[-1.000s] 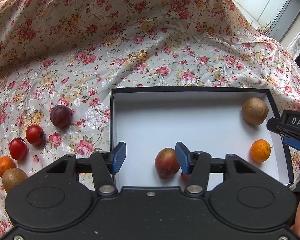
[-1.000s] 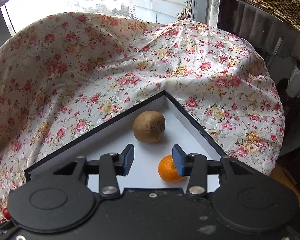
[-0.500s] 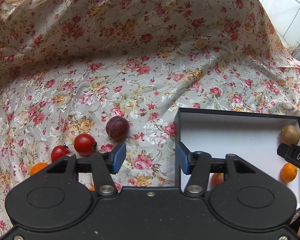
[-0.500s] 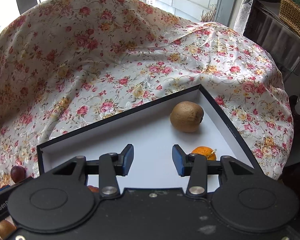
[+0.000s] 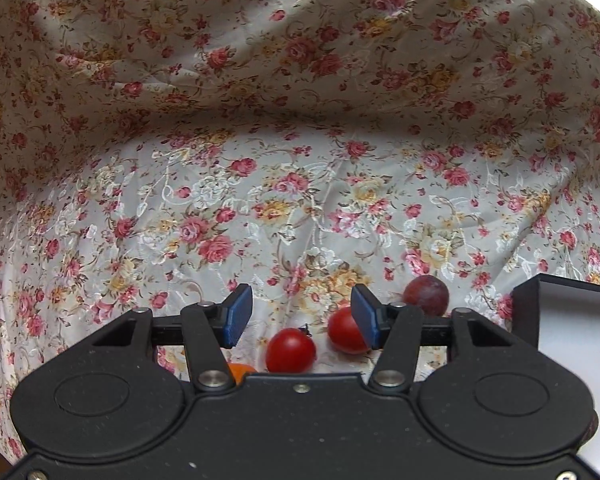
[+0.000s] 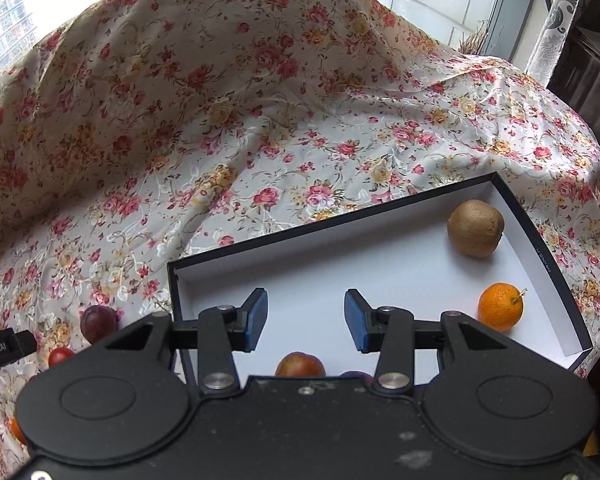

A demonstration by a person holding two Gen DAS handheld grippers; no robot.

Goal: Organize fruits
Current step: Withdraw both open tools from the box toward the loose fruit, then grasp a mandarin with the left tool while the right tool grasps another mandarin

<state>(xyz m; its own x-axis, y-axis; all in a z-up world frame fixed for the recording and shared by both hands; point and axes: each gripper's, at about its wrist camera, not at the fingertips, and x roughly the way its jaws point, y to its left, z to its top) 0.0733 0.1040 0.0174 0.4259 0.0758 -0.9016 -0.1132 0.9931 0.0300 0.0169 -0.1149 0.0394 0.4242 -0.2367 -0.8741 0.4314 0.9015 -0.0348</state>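
My left gripper [image 5: 301,321] is open and empty above two red tomatoes [image 5: 291,351] [image 5: 345,336] on the floral cloth. A dark plum [image 5: 427,295] lies just right of them and an orange [image 5: 241,371] peeks out under the left finger. My right gripper [image 6: 305,321] is open and empty over the black box with a white inside [image 6: 400,264]. In the box lie a kiwi [image 6: 475,233], an orange [image 6: 500,306] and a reddish fruit [image 6: 300,365] at the near edge.
The floral cloth [image 5: 300,160] rises in a fold behind the fruits. The box corner [image 5: 560,312] shows at the right of the left wrist view. The plum [image 6: 97,322] and a tomato [image 6: 60,356] lie left of the box. A window and curtain stand behind.
My left gripper has swung left, from over the box to above the tomatoes on the cloth. My right gripper has turned left and pulled back, showing more of the box. Both stay open.
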